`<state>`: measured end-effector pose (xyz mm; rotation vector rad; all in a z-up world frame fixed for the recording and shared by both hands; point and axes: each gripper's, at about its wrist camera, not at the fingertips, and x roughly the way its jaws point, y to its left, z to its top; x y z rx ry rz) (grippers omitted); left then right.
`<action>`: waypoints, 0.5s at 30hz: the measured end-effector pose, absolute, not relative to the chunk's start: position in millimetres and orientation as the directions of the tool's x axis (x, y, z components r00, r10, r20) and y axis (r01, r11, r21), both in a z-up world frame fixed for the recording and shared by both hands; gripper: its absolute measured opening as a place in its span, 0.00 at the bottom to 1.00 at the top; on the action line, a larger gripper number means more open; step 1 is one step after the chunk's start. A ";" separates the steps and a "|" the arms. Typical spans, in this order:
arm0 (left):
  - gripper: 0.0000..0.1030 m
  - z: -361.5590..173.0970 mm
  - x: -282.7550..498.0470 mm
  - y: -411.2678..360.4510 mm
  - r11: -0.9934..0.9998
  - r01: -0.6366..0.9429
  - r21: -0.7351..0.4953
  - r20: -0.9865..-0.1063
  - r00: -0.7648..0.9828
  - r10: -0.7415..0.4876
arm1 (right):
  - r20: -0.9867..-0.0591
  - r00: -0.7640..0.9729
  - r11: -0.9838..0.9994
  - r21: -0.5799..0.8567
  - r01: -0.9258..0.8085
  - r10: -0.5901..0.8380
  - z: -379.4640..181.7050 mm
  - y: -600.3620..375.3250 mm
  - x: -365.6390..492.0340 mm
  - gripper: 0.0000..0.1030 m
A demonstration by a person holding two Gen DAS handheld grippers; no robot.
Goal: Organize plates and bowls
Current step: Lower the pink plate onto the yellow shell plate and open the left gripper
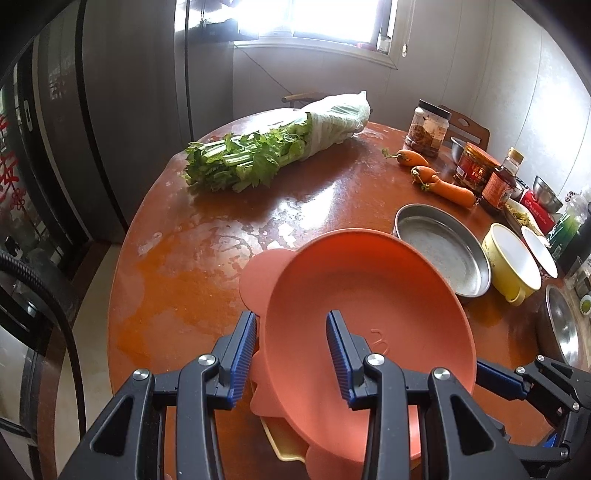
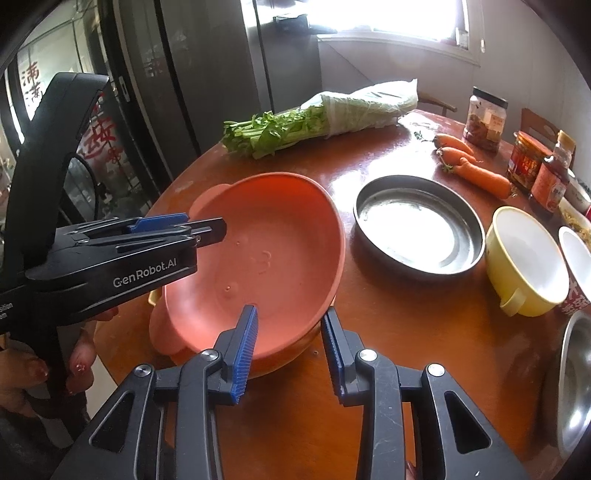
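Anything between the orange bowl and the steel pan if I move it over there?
Nothing visible. Only a strip of bare table separates the orange bowl from the steel pan. The yellow bowl sits on the pan's far side.

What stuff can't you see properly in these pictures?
- Yellow dish under the orange bowl, left wrist view: the bowl covers all but a corner.
- Steel bowl, right wrist view: cut off by the picture edge.
- Jar labels, both views: writing too small.
- Window, both views: glare hides outside.
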<state>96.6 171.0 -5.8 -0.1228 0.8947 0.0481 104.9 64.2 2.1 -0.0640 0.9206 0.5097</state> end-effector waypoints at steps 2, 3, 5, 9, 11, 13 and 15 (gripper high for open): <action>0.38 -5.9 96.7 170.8 0.992 -0.096 -0.083 -0.779 0.627 -0.005 | -0.776 0.493 0.880 0.162 -0.447 0.394 2.1 63.1 104.6 0.36; 0.38 -6.0 96.9 170.8 0.992 -0.097 -0.083 -0.780 0.626 -0.004 | -0.776 0.490 0.879 0.169 -0.447 0.398 2.2 62.7 104.4 0.36; 0.38 -5.8 96.6 170.9 0.992 -0.097 -0.080 -0.780 0.626 -0.002 | -0.777 0.484 0.877 0.176 -0.448 0.403 2.6 61.5 104.1 0.36; 0.40 -4.6 95.1 170.5 0.992 -0.092 -0.082 -0.775 0.632 -0.006 | -0.771 0.483 0.873 0.188 -0.451 0.416 6.0 58.2 100.5 0.39; 0.40 -2.7 94.0 170.8 0.993 -0.088 -0.085 -0.772 0.636 -0.010 | -0.766 0.488 0.873 0.191 -0.448 0.418 8.9 55.2 99.9 0.39; 0.42 0.2 92.1 170.5 0.992 -0.086 -0.087 -0.765 0.643 -0.012 | -0.759 0.507 0.881 0.185 -0.435 0.409 13.5 48.3 101.0 0.39; 0.44 4.1 90.7 170.2 0.992 -0.081 -0.093 -0.758 0.652 -0.018 | -0.753 0.522 0.890 0.184 -0.418 0.401 18.0 39.7 105.7 0.39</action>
